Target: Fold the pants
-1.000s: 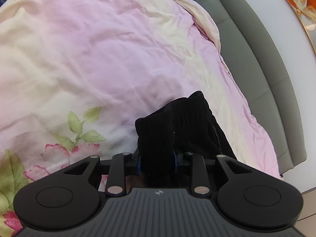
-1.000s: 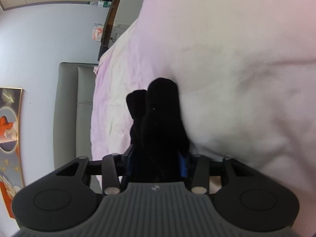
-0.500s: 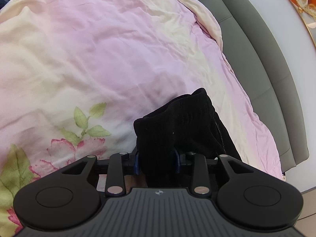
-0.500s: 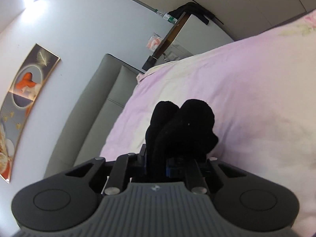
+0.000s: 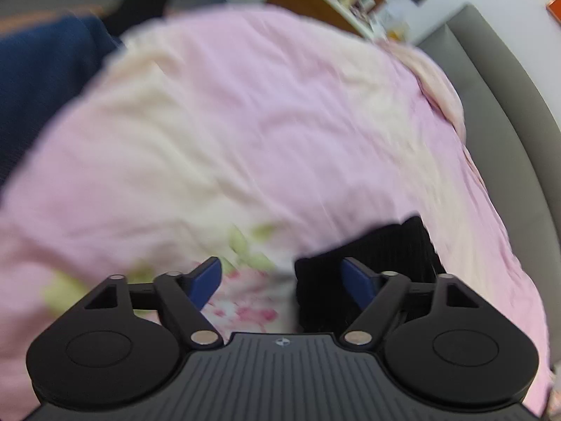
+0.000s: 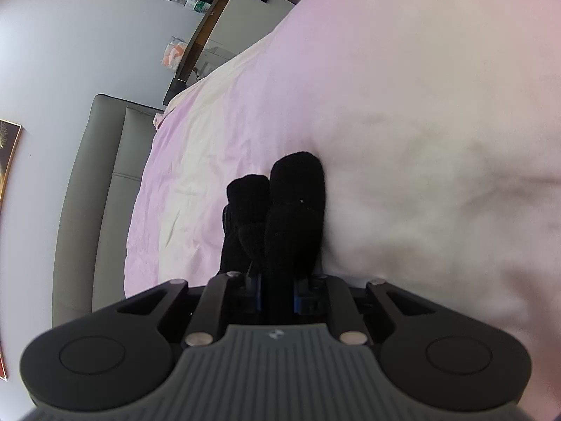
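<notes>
The black ribbed-knit pants (image 6: 292, 217) lie bunched on the pink and cream quilted bedspread (image 6: 403, 122), near the edge that runs along the grey padded headboard (image 6: 94, 189). In the right wrist view a thick fold of this dark fabric rises in two rounded humps straight ahead of the right gripper (image 6: 277, 293), whose blue-padded fingers stand narrow and are clamped on the cloth between them. In the left wrist view, which is blurred, the same pants (image 5: 378, 256) show as a dark mound against the bedspread (image 5: 263, 122). The left gripper (image 5: 282, 277) has its fingers spread wide; the right-hand blue pad (image 5: 357, 282) sits in front of the black fabric, while the left-hand blue pad (image 5: 207, 279) is over the bedspread's pink flower and green leaf print (image 5: 245, 301), so nothing is pinched between them. Whether the right-hand pad touches the cloth cannot be told. Beyond the bedspread in this view sit a dark blue fabric mass (image 5: 42, 80) at upper left and a brown wooden shelf unit (image 5: 315, 3) at the top, and the headboard (image 5: 508, 105) curves along the right side. The right wrist view also shows a pale wall (image 6: 70, 42) and a framed picture (image 6: 7, 161) at the left edge.
</notes>
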A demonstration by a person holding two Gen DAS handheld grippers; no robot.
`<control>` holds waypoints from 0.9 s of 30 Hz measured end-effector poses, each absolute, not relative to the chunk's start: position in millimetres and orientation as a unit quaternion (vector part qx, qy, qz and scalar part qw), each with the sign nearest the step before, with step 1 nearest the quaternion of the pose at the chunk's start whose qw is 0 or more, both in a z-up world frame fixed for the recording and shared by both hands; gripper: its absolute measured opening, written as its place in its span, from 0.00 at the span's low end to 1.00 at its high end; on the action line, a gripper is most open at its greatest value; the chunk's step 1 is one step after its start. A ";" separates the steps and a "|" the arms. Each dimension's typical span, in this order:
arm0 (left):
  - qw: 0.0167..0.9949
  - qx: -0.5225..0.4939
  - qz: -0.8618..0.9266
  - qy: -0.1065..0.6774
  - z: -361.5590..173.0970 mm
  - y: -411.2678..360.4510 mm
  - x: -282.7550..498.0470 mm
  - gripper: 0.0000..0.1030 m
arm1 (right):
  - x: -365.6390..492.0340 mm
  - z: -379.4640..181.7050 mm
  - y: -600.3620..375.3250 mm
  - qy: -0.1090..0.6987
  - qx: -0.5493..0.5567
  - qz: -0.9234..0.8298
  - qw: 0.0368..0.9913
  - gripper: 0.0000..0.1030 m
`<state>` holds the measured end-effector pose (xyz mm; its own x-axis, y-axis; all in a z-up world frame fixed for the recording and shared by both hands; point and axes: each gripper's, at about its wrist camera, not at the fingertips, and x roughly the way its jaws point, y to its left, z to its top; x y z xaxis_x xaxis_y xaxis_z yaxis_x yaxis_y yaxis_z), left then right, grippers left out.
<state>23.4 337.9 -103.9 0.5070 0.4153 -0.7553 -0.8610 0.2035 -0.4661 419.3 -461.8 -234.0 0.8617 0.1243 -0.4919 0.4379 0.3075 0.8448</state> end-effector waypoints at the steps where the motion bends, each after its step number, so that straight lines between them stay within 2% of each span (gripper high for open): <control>1: 0.752 -0.432 0.435 0.242 -91.6 329.3 26.2 0.74 | 419.3 -231.7 -461.0 0.244 0.575 -0.103 0.774 0.11; 5: 0.843 -0.388 0.258 0.270 -67.3 266.0 88.3 0.74 | 421.8 -227.6 -454.8 0.249 0.561 -0.114 0.781 0.11; 6: 0.854 -0.388 0.193 0.287 -67.8 243.7 112.9 0.70 | 421.6 -228.9 -455.2 0.247 0.564 -0.116 0.779 0.11; 9: 0.872 -0.363 0.011 0.329 -72.1 166.6 193.0 0.63 | 419.7 -234.0 -455.2 0.244 0.576 -0.117 0.771 0.12; 13: 0.871 -0.299 -0.126 0.369 -81.4 76.6 301.0 0.61 | 418.7 -235.7 -458.1 0.243 0.586 -0.114 0.765 0.12; 18: 0.846 -0.289 -0.114 0.432 -112.4 35.6 399.4 0.52 | 417.6 -237.9 -460.8 0.243 0.599 -0.109 0.755 0.12; 22: 0.870 -0.294 0.012 0.394 -117.8 48.7 430.7 0.52 | 419.2 -238.1 -458.2 0.242 0.592 -0.111 0.761 0.12; 24: 0.858 -0.312 0.078 0.401 -126.8 63.5 436.0 0.52 | 420.0 -238.0 -457.6 0.242 0.588 -0.112 0.764 0.12; 27: 0.865 -0.325 0.081 0.372 -117.7 65.1 417.6 0.49 | 420.0 -239.5 -459.1 0.241 0.593 -0.109 0.761 0.12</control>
<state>417.6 65.1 -117.7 0.7096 -0.1014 -0.6973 -0.3831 0.7750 -0.5026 420.0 -459.1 -239.5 0.8599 0.1200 -0.4961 0.4516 0.2741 0.8491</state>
